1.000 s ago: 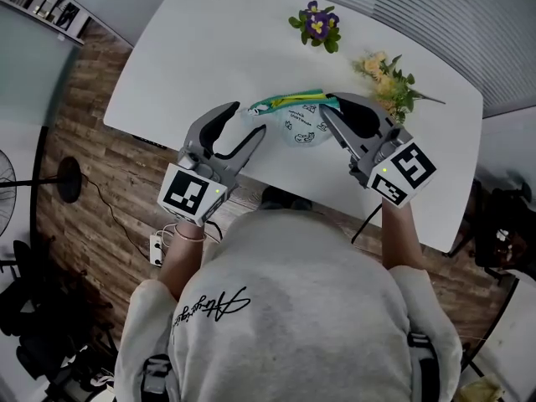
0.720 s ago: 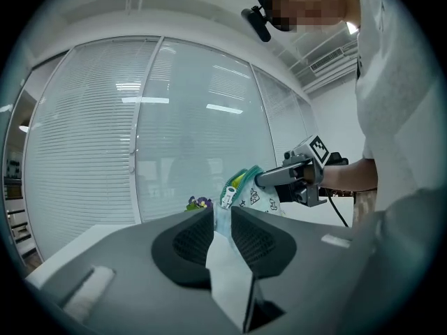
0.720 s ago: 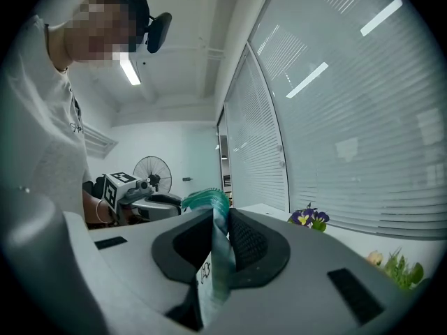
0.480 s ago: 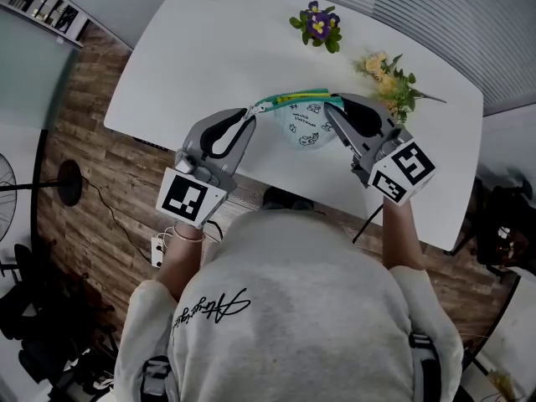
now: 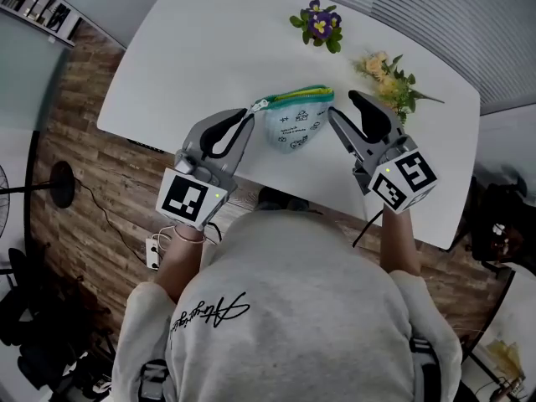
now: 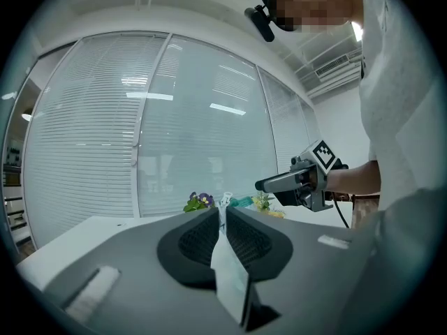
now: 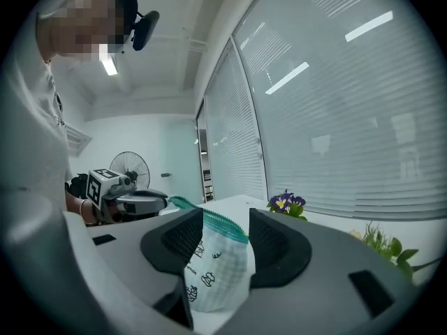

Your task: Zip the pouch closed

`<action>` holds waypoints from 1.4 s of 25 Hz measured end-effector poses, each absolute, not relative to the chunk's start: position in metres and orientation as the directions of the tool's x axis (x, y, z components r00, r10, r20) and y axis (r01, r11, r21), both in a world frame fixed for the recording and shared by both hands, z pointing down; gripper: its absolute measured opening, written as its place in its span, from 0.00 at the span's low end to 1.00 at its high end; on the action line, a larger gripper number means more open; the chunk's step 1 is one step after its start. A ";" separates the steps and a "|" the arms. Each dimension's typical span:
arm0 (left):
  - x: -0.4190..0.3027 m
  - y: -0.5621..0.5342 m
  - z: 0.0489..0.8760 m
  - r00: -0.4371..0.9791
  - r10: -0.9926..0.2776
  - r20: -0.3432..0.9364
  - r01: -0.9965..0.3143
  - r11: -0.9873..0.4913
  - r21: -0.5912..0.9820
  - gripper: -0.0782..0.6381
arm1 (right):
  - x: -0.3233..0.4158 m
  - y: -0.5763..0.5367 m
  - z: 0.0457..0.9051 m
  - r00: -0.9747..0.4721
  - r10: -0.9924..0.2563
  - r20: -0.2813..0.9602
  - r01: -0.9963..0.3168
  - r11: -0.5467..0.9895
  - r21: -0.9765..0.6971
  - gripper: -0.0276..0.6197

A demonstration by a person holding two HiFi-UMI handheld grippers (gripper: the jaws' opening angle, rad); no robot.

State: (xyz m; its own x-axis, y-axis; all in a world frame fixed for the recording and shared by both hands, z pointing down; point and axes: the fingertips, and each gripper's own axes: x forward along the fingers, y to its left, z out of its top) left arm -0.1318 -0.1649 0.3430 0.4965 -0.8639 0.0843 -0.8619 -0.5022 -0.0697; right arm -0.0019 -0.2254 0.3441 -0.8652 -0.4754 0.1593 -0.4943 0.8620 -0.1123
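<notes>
A white printed pouch [image 5: 293,128] with a green zipper [image 5: 297,96] sits over the white table [image 5: 209,48] between my two grippers. My left gripper [image 5: 249,122] has just been closing and is shut on the pouch's left end. In the left gripper view the white fabric [image 6: 230,278] is pinched between its jaws, and the zip pull [image 6: 225,199] stands above the tips [image 6: 222,211]. My right gripper [image 5: 342,107] has just been opening. Its jaws stand apart around the pouch's right end [image 7: 216,271] without pressing it.
A purple flower [image 5: 316,25] and a yellow bouquet [image 5: 387,78] lie on the table's far side. The table's near edge runs just under both grippers. Slatted blinds stand behind the table. A fan [image 7: 129,162] stands on the wooden floor off to the left.
The left jaws closed onto the pouch's left end. The right jaws let go of the right end and opened. The zipper line, stretched before, now arches over the pouch.
</notes>
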 end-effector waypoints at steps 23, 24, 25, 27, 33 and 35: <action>-0.095 -0.174 0.355 0.687 -0.719 0.104 -0.707 -0.695 -0.132 0.16 | -0.084 -0.188 0.335 -0.874 -0.418 0.249 -0.443 0.895 -0.054 0.20; -0.094 -0.174 0.356 0.693 -0.713 0.108 -0.700 -0.701 -0.134 0.16 | -0.084 -0.188 0.336 -0.864 -0.432 0.258 -0.455 0.890 -0.035 0.20; -0.093 -0.175 0.357 0.700 -0.706 0.112 -0.693 -0.708 -0.135 0.16 | -0.084 -0.189 0.337 -0.853 -0.448 0.268 -0.467 0.884 -0.011 0.20; -0.090 -0.176 0.360 0.714 -0.690 0.120 -0.677 -0.724 -0.133 0.16 | -0.082 -0.189 0.340 -0.829 -0.481 0.287 -0.492 0.870 0.038 0.20; -0.082 -0.177 0.365 0.742 -0.656 0.142 -0.644 -0.755 -0.123 0.16 | -0.076 -0.187 0.342 -0.771 -0.565 0.293 -0.539 0.825 0.172 0.18; -0.077 -0.178 0.365 0.745 -0.649 0.152 -0.637 -0.761 -0.127 0.16 | -0.073 -0.187 0.342 -0.761 -0.581 0.288 -0.547 0.814 0.198 0.19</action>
State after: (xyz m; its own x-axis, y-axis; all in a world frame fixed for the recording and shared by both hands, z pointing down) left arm -0.0773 -0.1782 0.3653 0.7454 -0.6491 0.1519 -0.6366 -0.7607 -0.1267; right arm -0.0732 -0.1870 0.3415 -0.7610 -0.5813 0.2880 -0.5466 0.8136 0.1980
